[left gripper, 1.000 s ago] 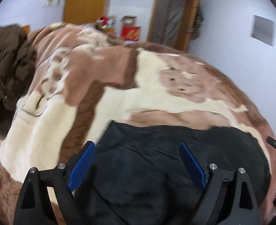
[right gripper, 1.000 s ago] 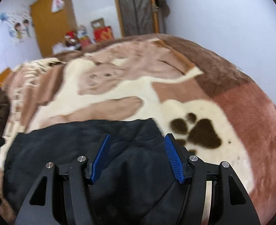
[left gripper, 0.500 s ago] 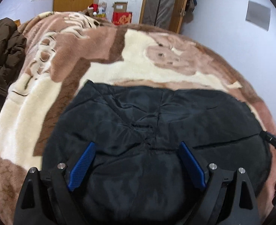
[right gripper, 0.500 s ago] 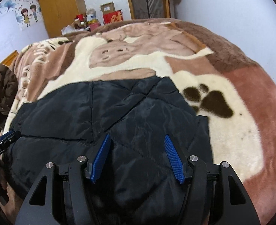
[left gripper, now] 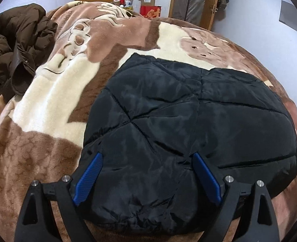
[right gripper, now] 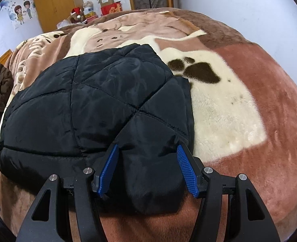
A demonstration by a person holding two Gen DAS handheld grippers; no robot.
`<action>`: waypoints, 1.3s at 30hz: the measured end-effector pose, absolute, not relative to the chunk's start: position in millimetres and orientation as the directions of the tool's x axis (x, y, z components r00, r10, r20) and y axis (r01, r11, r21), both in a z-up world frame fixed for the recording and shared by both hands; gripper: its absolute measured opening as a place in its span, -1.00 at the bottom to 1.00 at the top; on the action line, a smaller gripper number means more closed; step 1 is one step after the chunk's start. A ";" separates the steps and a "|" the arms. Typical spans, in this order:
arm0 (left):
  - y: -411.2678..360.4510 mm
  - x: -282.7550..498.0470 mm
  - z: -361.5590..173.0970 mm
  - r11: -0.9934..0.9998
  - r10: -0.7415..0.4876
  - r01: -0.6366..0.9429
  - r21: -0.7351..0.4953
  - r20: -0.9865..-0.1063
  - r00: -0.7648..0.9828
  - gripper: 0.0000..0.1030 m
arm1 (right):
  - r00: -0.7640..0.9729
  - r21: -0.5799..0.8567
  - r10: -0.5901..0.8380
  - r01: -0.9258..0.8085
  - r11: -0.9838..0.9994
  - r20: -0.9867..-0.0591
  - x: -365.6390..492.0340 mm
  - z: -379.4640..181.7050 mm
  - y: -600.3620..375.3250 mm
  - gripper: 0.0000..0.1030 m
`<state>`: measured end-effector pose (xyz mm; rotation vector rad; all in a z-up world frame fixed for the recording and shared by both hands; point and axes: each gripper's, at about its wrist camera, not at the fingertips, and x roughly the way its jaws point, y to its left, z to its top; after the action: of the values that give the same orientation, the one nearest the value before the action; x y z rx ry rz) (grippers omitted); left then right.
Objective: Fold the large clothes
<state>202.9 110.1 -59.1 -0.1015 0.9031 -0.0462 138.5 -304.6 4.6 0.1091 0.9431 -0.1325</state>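
Now lower over the black quilted jacket (left gripper: 188, 121). Left gripper (left gripper: 148, 179) wide, right gripper (right gripper: 148, 169) part-open, seemingly empty; take the near hem evenly.

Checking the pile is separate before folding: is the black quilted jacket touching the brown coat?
Apart. The left wrist view shows cream and brown blanket between the black quilted jacket and the brown coat.

Left gripper (left gripper: 147, 162) was angled downward, its blue-padded fingers (left gripper: 89, 178) spread wide apart with nothing pressed between the pads. Right gripper (right gripper: 147, 154) was likewise tilted downward, its jaws parted somewhat less widely, the blue pads (right gripper: 186, 171) clear of any grip.
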 end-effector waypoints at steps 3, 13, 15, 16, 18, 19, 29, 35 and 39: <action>109.1 196.9 -48.4 0.995 -0.079 -0.003 -0.103 -0.780 0.621 0.80 | 0.598 0.056 -0.055 0.166 0.984 -0.799 127.4 15.6 -308.5 0.16; 99.0 170.3 -9.2 0.998 -0.055 0.016 -0.058 -0.748 0.661 0.80 | 0.628 0.112 -0.009 0.153 0.982 -0.778 108.9 34.7 -313.8 0.18; 98.9 169.4 -5.9 0.998 -0.052 0.017 -0.054 -0.745 0.665 0.80 | 0.623 0.108 -0.014 0.157 0.982 -0.782 109.5 34.4 -313.6 0.18; 99.4 169.3 -5.0 0.999 -0.049 0.015 -0.052 -0.746 0.664 0.80 | 0.623 0.109 -0.013 0.158 0.981 -0.782 108.9 34.4 -313.5 0.18; 100.9 168.8 -4.0 0.998 -0.050 0.012 -0.056 -0.745 0.666 0.80 | 0.626 0.108 -0.011 0.151 0.983 -0.780 109.2 34.2 -311.9 0.18; 101.2 168.3 -4.1 0.998 -0.050 0.012 -0.056 -0.743 0.667 0.80 | 0.630 0.106 -0.010 0.146 0.984 -0.777 109.5 34.1 -310.7 0.18; 160.4 199.7 -32.3 0.993 -0.018 -0.080 -0.090 -0.766 0.642 0.80 | 0.591 0.110 -0.003 0.156 0.982 -0.807 135.2 14.2 -328.4 0.19; 198.2 232.8 -62.6 0.978 -0.061 -0.127 -0.168 -0.800 0.596 0.79 | 0.555 0.153 0.034 0.168 0.974 -0.831 152.8 -5.7 -344.0 0.42; 192.6 245.7 -82.1 0.971 -0.123 -0.100 -0.218 -0.810 0.573 0.79 | 0.540 0.194 0.067 0.181 0.964 -0.839 160.1 -14.8 -353.2 0.48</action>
<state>245.7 192.6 -82.1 -0.2519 0.9631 -0.0132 160.1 -353.2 -14.8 0.2717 1.0009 -0.0687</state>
